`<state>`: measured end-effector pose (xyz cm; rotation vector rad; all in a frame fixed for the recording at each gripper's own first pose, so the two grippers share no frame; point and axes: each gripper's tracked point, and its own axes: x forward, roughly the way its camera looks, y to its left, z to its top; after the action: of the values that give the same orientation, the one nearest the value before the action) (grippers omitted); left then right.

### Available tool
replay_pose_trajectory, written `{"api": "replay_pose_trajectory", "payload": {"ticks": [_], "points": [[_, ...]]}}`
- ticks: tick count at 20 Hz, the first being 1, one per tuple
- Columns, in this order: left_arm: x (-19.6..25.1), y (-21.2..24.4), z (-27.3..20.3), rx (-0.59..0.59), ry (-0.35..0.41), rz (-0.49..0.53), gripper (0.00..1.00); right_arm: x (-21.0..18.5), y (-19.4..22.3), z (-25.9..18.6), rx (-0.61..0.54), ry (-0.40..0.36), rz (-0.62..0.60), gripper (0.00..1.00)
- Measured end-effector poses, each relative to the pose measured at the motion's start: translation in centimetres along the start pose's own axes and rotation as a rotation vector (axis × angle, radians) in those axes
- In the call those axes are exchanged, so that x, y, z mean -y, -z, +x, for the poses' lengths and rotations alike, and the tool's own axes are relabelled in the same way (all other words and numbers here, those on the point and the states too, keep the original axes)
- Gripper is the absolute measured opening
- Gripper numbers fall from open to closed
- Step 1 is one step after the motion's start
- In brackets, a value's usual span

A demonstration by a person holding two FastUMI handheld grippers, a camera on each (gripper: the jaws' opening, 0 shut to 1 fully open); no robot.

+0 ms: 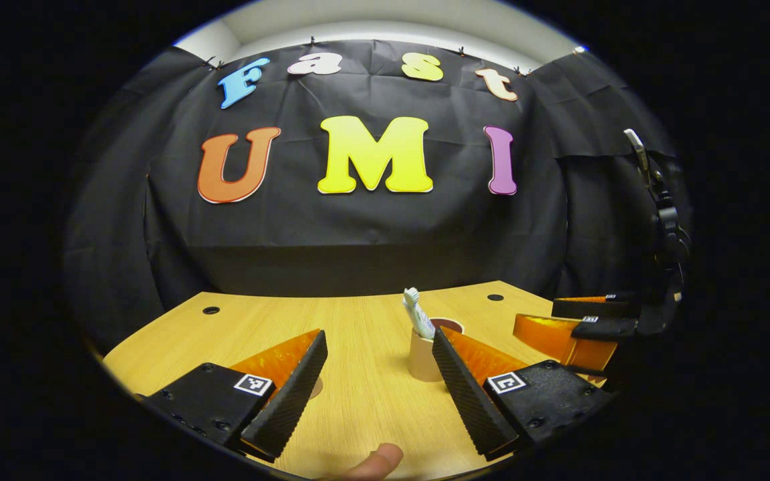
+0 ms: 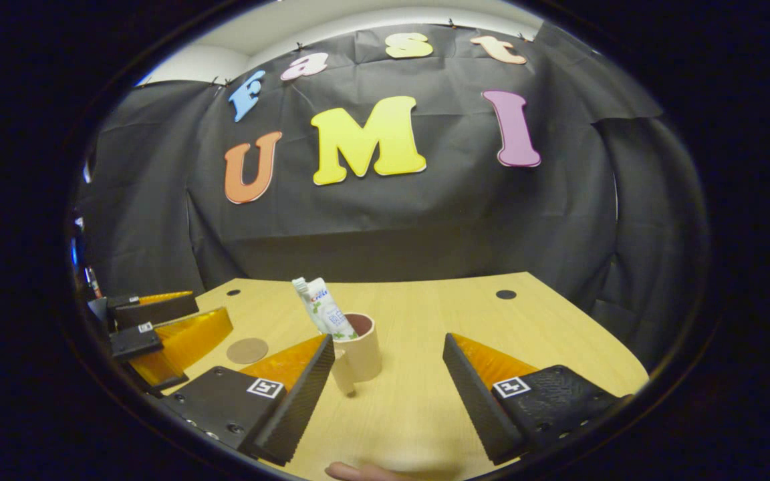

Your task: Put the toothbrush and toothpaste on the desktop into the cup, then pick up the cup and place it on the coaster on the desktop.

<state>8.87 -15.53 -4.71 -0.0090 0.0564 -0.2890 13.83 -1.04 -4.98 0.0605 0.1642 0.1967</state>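
In the left gripper view, the left gripper (image 1: pixel 378 357) is spread wide over bare table (image 1: pixel 365 394); the cup (image 1: pixel 425 357), holding the toothbrush (image 1: pixel 417 312), stands just left of its right finger.

In the right gripper view, the right gripper (image 2: pixel 388 364) is spread; the cup (image 2: pixel 361 351) with the toothpaste (image 2: pixel 323 308) sits beside its left finger, the coaster (image 2: pixel 247 350) farther left.

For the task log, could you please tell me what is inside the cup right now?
A toothbrush stands head-up in the cup; the right gripper view shows a toothpaste tube sticking out of it too. The cup wall hides their lower ends.
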Motion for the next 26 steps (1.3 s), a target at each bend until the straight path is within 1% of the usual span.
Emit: {"api": "replay_pose_trajectory", "payload": {"ticks": [4, 7, 9, 10, 13, 14, 15, 16, 18, 19, 20, 21, 23, 25, 26], "points": [[-2.9, 1.6, -1.9, -0.012, -0.056, -0.021, 1.0, -2.3, -1.0, 0.5, -0.067, -0.025, -0.063, 0.96], [-4.2, 1.7, -3.1, 0.002, -0.069, -0.024, 1.0, -3.5, -2.0, 1.5, -0.12, -0.036, -0.09, 0.96], [-5.2, 1.2, -3.8, 0.024, -0.079, -0.018, 1.0, -4.1, -1.8, 2.6, -0.172, -0.031, -0.095, 0.96], [-5.7, 0.8, -4.1, 0.037, -0.088, -0.01, 1.0, -4.3, -1.2, 3.3, -0.217, -0.026, -0.094, 0.96], [-8.1, -0.6, -5.1, 0.079, -0.148, 0.047, 1.0, -5.4, 0.9, 5.0, -0.379, -0.046, -0.077, 0.97], [-8.5, -0.9, -5.2, 0.089, -0.157, 0.056, 1.0, -5.4, 1.5, 5.6, -0.43, -0.038, -0.075, 0.96], [-9.0, -1.2, -5.4, 0.097, -0.163, 0.055, 1.0, -5.4, 2.2, 6.1, -0.482, -0.034, -0.069, 0.93], [-9.3, -1.2, -5.4, 0.102, -0.162, 0.047, 1.0, -5.2, 2.9, 6.6, -0.527, -0.015, -0.06, 0.96], [-9.5, -1.3, -5.6, 0.108, -0.149, 0.022, 1.0, -4.6, 4.1, 8.1, -0.623, 0.03, -0.048, 0.96], [-9.5, -1.2, -5.6, 0.106, -0.138, 0.019, 1.0, -4.4, 4.7, 8.6, -0.675, 0.053, -0.037, 0.93], [-9.8, -0.9, -5.5, 0.103, -0.141, 0.024, 1.0, -4.6, 5.4, 9.1, -0.728, 0.058, -0.028, 0.96], [-10.2, -0.7, -5.5, 0.099, -0.152, 0.027, 1.0, -4.7, 6.1, 9.6, -0.782, 0.055, -0.014, 0.95], [-10.3, -0.1, -5.5, 0.092, -0.149, 0.026, 1.0, -4.7, 7.3, 10.2, -0.87, 0.065, -0.029, 0.95], [-10.5, 0.2, -5.3, 0.088, -0.147, 0.025, 1.0, -3.6, 8.5, 10.7, -0.942, 0.123, -0.069, 0.94], [-10.6, 0.6, -5.4, 0.081, -0.148, 0.025, 1.0, -3.8, 8.9, 11.2, -0.963, 0.123, -0.068, 0.92]]}}
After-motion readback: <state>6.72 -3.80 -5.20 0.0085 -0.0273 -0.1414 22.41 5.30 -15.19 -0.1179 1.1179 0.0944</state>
